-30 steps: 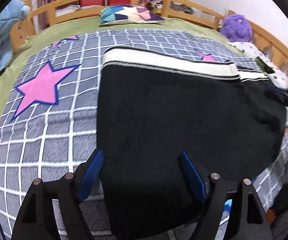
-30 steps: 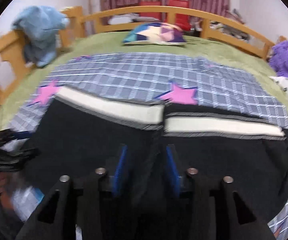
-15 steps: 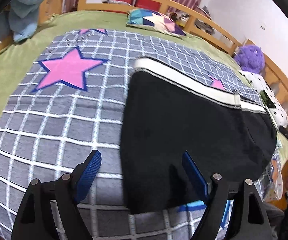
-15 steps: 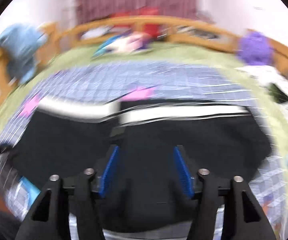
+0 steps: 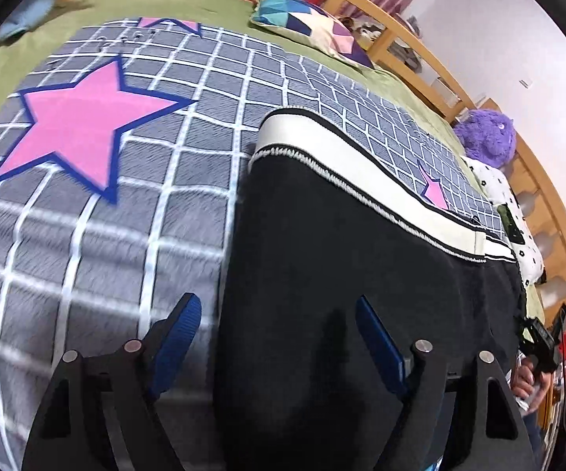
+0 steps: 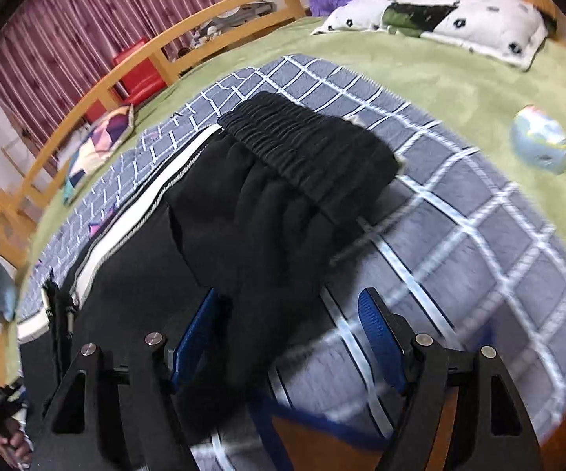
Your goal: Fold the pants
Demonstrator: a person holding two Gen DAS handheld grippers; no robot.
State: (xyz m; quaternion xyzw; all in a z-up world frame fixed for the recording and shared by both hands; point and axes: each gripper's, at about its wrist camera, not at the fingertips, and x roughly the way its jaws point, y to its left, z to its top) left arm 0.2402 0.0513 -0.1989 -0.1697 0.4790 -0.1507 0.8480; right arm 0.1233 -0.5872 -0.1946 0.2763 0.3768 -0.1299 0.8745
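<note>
Pants are being worked on the grey checked blanket spread over the green bed cover, and they're lying flat with the white side stripe along the far edge. From the look of it, one fold is already done, since the stripe is showing a break where one layer ends over another, so the step in hand is being read as lining up for the next fold.

Left gripper is being held wide open over the pants' left edge, one pad over the blanket and the other over black fabric, nothing being pinched. Right gripper is being held just as wide at the other end, below the bunched elastic waistband; its jaws have just been opening, and a ridge of black cloth is sitting between them without being squeezed.

Next move is probably going to be asking for both grippers to be lowered onto the near edge, both layers being caught together, then carried over evenly. Grabbing only the top layer is being flagged as the risk here.
</note>
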